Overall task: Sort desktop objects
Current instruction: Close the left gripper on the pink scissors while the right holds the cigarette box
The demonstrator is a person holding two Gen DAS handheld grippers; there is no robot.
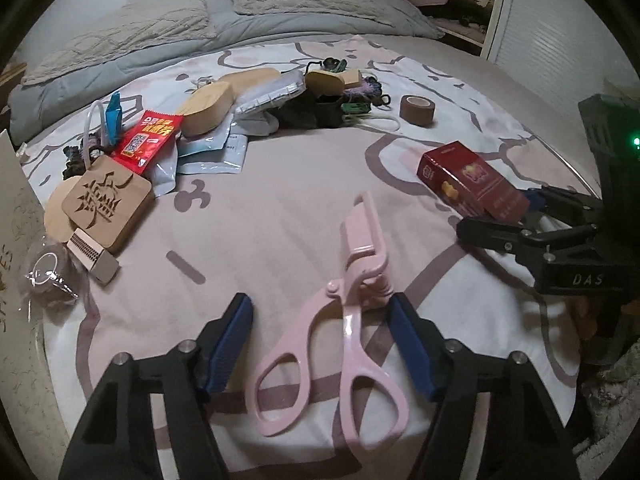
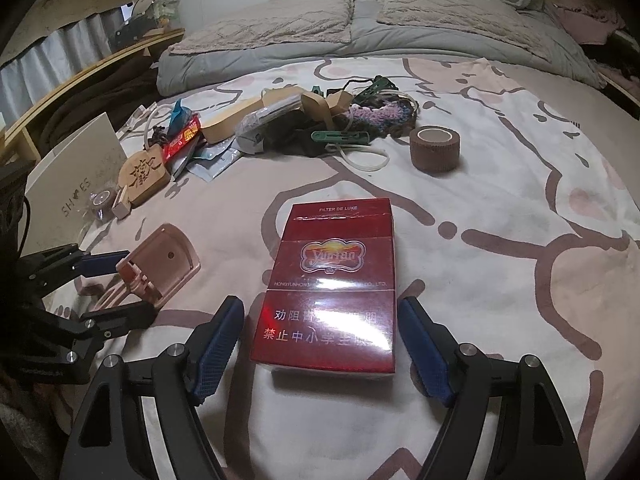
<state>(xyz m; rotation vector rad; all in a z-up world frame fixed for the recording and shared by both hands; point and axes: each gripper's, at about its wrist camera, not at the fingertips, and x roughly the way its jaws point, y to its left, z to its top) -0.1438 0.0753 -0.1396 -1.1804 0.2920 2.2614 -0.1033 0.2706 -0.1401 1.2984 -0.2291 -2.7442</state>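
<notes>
The scissors (image 1: pixel 348 320) are laid on the bedspread (image 1: pixel 280 200), with the cigarette pack (image 2: pixel 332 292) to their right. Far behind both, a clutter pile (image 2: pixel 280 124) is spread, the tape roll (image 2: pixel 434 148) set at its right.

Before me, a bed under a pink-and-white patterned sheet (image 2: pixel 520 160); upper frame, a grey quilt (image 2: pixel 280 52) with two pillows (image 2: pixel 452 12). Upper left, a wooden shelf (image 2: pixel 100 60); dim indoor light.
</notes>
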